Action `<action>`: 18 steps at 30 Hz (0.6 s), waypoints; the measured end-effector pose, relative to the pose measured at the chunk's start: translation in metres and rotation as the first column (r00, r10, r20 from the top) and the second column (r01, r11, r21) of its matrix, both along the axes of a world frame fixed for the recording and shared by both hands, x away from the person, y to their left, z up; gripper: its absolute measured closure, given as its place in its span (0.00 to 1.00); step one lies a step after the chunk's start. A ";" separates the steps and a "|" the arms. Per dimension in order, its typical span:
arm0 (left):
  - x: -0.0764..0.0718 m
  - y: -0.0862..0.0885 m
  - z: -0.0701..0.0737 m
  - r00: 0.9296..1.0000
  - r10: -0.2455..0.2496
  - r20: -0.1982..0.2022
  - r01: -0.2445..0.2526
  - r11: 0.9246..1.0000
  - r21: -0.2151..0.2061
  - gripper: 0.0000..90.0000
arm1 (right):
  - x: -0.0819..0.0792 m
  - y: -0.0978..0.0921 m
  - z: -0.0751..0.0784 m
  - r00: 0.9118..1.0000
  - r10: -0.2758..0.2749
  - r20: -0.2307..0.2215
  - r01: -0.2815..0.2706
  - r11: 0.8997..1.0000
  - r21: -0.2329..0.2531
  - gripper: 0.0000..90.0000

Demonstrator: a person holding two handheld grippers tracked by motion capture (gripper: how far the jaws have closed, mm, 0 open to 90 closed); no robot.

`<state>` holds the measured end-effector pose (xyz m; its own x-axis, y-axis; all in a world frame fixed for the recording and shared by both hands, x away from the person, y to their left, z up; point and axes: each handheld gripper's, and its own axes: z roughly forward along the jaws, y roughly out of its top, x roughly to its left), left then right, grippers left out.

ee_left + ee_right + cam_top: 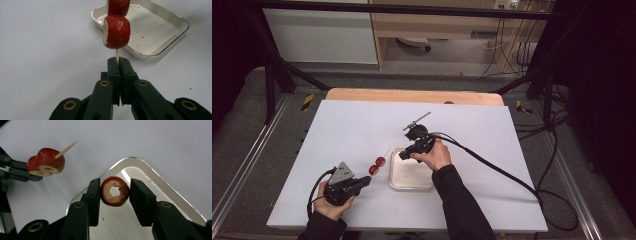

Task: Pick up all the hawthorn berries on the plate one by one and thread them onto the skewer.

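Nearest, at the front left of the white worktop (pixel 362 125): left tool (pixel 366 181), gripped in a hand (pixel 332 205) entering from the bottom edge, grey three-cornered plate on top. Jaws pressed tight together on the bare lower end of a thin wooden skewer (pixel 117 55), seen clearly in the left gripper view. Threaded on that skewer, two red fruit slices: the lower slice (pixel 117 31) just above the jaw tips, pale cut face turned left, and the upper slice (pixel 118 6) close above it, partly cut off by the top edge. In the high view, both slices held just left of the tray, above the worktop, the skewer slanting up and away toward its pointed tip (pixel 67 148).

Next, a shallow white tray (pixel 398 181) near the middle of the worktop, speckled with small red crumbs.

Over the tray's far left corner: right tool (pixel 404 156), held in the other hand (pixel 434 156), black sleeve behind, cable trailing off to the right. In the right gripper view, jaws set on either side of a third red slice (pixel 115 191), a ring with a hollow core and pale flesh, pinched between the two pads and lifted above the tray floor.

Beyond, the bare far half of the worktop, then a wooden edge (pixel 412 95) along the back.
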<state>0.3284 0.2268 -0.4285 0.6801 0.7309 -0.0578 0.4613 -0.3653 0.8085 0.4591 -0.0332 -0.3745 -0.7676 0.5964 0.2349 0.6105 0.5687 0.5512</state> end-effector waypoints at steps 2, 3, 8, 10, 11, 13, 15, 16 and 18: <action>0.000 -0.001 0.000 1.000 0.000 0.001 0.000 1.000 0.001 0.98 | -0.005 -0.006 -0.001 1.000 -0.024 -0.005 0.024 0.998 0.062 0.69; -0.001 -0.001 0.000 1.000 0.000 0.002 0.000 1.000 0.002 0.98 | -0.007 -0.009 -0.001 0.999 -0.033 0.001 0.033 0.996 0.084 0.69; -0.002 -0.003 0.001 1.000 -0.003 0.006 0.003 1.000 0.004 0.98 | -0.019 -0.022 -0.008 0.997 -0.080 0.014 0.076 0.982 0.175 0.69; -0.002 -0.003 0.001 1.000 -0.001 0.008 0.001 1.000 0.003 0.98 | -0.024 -0.027 -0.011 0.995 -0.097 0.016 0.091 0.972 0.217 0.69; -0.002 -0.004 0.002 1.000 0.000 0.011 0.000 1.000 0.000 0.98 | -0.027 -0.029 -0.013 0.994 -0.108 0.019 0.100 0.966 0.239 0.69; -0.003 -0.004 0.002 1.000 0.002 0.014 -0.002 1.000 -0.001 0.98 | -0.031 -0.034 -0.017 0.991 -0.134 0.014 0.124 0.948 0.292 0.69; -0.004 -0.005 0.003 1.000 0.006 0.018 -0.006 1.000 -0.004 0.98 | -0.036 -0.038 -0.021 0.987 -0.161 0.010 0.148 0.928 0.343 0.69; -0.004 -0.005 0.003 1.000 0.008 0.018 -0.008 1.000 -0.006 0.98 | -0.038 -0.040 -0.023 0.985 -0.174 0.007 0.159 0.916 0.369 0.69; -0.005 -0.006 0.004 1.000 0.014 0.022 -0.014 1.000 -0.008 0.98 | -0.042 -0.045 -0.029 0.979 -0.206 -0.001 0.188 0.888 0.419 0.69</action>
<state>0.3232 0.2206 -0.4250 0.6708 0.7400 -0.0486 0.4484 -0.3524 0.8214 0.4174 -0.0779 -0.4032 -0.6593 0.5915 0.4641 0.6570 0.1532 0.7381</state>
